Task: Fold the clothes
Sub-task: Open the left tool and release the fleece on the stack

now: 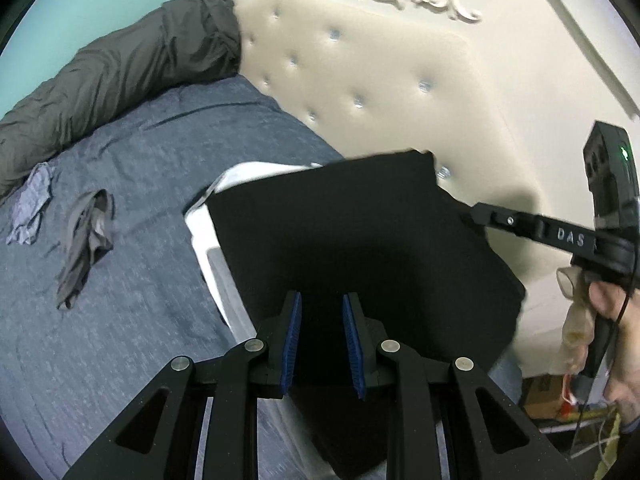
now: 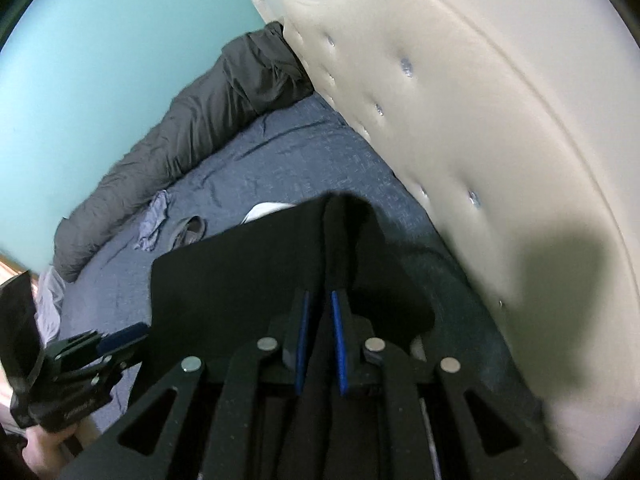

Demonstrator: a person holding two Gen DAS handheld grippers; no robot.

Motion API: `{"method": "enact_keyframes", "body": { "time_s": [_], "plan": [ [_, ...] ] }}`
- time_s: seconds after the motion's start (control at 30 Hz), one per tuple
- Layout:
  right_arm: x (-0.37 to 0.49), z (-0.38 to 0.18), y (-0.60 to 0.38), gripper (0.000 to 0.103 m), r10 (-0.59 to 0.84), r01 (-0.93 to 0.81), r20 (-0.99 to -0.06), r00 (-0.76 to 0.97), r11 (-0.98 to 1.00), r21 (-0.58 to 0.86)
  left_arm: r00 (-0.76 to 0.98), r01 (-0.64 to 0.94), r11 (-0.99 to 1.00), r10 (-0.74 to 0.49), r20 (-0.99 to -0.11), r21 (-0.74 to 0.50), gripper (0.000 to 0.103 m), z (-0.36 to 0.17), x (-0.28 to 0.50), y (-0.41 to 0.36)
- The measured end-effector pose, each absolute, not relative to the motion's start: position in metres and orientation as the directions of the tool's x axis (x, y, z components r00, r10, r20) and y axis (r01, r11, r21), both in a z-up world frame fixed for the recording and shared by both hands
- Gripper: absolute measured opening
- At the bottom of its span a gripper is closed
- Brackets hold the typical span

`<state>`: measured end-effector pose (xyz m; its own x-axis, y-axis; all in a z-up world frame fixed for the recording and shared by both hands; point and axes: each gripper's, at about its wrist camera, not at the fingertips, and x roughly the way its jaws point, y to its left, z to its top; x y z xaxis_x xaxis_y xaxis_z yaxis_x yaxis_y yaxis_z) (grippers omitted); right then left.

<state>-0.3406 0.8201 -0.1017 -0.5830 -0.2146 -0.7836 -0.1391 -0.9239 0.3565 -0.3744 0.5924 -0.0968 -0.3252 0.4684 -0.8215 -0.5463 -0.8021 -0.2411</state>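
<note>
Beside cream tufted headboard (image 2: 460, 140): black cloth garment (image 1: 352, 240) spans both tongs, right tongs (image 2: 319, 316) pinching its edge, left tongs (image 1: 322, 320) part-open astride it.

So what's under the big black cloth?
A white garment peeks out from under the black cloth, lying on the blue bedsheet. How much more of it lies underneath is covered.

The right gripper (image 2: 319, 340) pinches a ridge of the black garment (image 2: 240, 280) between its blue pads (image 2: 303, 344), the cloth draping toward nine o'clock. At eight o'clock the left gripper (image 2: 120, 338) meets the garment's edge. Beyond, on the blue bed (image 2: 300, 160), lie a grey rag (image 2: 154, 222) and a dark garment (image 2: 190, 230). The tufted headboard (image 2: 460, 140) fills two o'clock.
</note>
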Motion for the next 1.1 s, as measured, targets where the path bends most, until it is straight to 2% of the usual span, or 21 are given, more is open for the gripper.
{"method": "enact_keyframes", "body": {
  "time_s": [0.37,0.67,1.1],
  "plan": [
    [-0.284,-0.122,0.789,0.011,-0.117,-0.194,-0.790,-0.603,-0.938,0.287,-0.328,-0.592,-0.776,0.481,-0.813,-0.220,0.024,-0.118,-0.343,0.595],
    [-0.260,-0.093,0.780,0.011,-0.058,-0.223,-0.714,-0.697,-0.929,0.294,-0.355,-0.613,-0.751,0.540,-0.763,-0.246,0.024,-0.097,-0.333,0.583],
    [-0.218,-0.085,0.738,0.011,0.030,-0.260,-0.650,-0.759,-0.930,0.260,-0.371,-0.653,-0.706,0.612,-0.699,-0.273,0.024,-0.087,-0.308,0.536]
  ]
}}
